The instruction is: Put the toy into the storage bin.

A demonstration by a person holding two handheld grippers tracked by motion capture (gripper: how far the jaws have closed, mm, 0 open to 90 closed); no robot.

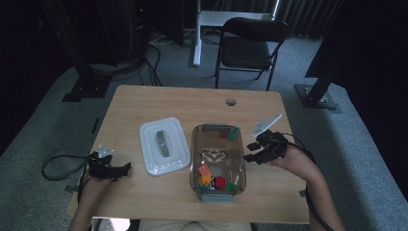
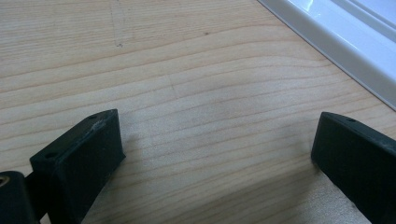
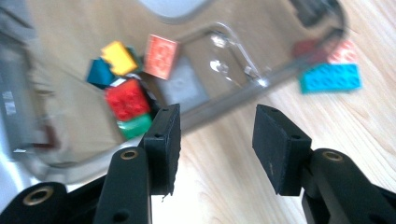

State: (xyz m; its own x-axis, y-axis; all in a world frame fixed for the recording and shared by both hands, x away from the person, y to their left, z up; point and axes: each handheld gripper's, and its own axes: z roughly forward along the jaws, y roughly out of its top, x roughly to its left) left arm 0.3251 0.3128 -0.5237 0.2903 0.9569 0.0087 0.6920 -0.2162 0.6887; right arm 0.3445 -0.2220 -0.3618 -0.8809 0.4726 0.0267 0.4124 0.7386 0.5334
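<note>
My left gripper (image 1: 109, 166) rests on the pale, fine-grained wooden table (image 1: 144, 202) near its left front corner. In the left gripper view its two black, matte, block-shaped jaws stand wide apart over bare wood with nothing between them: released.

Just beyond it lies the white plastic lid (image 1: 164, 145), rectangular with rounded corners, glossy, flat on the table, with a grey strip along its middle. Its rim (image 2: 327, 42) crosses the upper right corner of the left gripper view.

Right of the lid stands the clear plastic container (image 1: 239, 161), oblong, smooth-walled, with grey clips at both ends. Its near end holds a cluster of studded toy bricks (image 1: 214, 180): red (image 3: 126, 99), yellow (image 3: 119, 57), orange (image 3: 161, 56), green and dark blue. A teal brick (image 3: 330, 78) lies at the far end.

My right gripper (image 1: 254, 151) is just beside the container's right wall. Its jaws are partly parted, nothing between them, gripping nothing.
</note>
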